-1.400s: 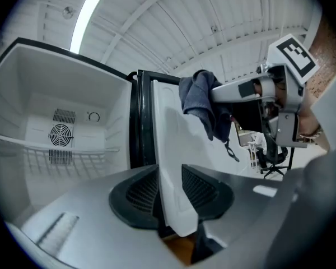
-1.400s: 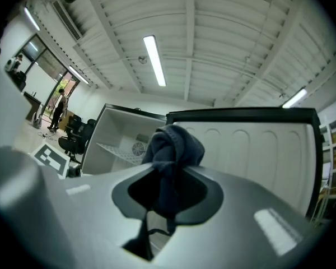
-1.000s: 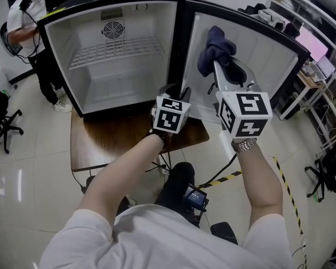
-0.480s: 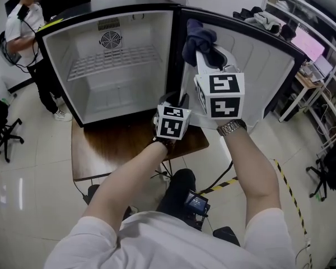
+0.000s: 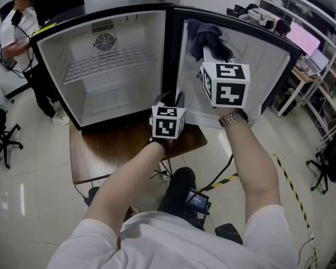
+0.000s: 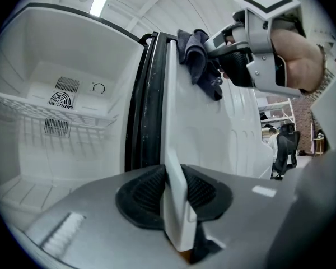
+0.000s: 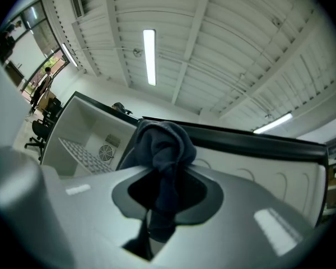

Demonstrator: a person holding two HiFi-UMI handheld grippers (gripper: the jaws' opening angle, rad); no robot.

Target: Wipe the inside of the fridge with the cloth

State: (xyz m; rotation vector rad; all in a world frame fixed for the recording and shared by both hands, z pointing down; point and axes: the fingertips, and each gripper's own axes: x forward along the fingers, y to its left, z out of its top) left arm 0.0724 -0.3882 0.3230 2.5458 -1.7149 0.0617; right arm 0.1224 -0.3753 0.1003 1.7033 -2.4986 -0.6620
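A small fridge [image 5: 101, 88] stands open on a wooden table [image 5: 112, 144], its white door [image 5: 263, 66] swung out to the right. My left gripper [image 5: 175, 98] is shut on the door's lower edge [image 6: 176, 150], which sits between the ribbed pads [image 6: 199, 192]; the jaws have just been opening a little, with the edge still between them. My right gripper [image 5: 208, 48] is shut on a dark blue cloth [image 5: 201, 31], bunched against the upper inner face of the door near its top corner. The cloth [image 7: 162, 150] hangs from the right gripper [image 7: 165, 192]. It also shows as a dark bundle [image 6: 196, 58] above the left gripper [image 6: 176, 198].
A wire shelf [image 5: 103, 58] crosses the fridge's white interior, with a round fan grille [image 5: 105, 40] on the back wall. A person [image 5: 19, 29] stands at the back left near an office chair [image 5: 3, 130]. Shelving and desks [image 5: 305, 38] line the right side.
My right gripper has carried the cloth up and to the left along the inner face of the door, toward its top corner. The left gripper stays on the door's lower edge.
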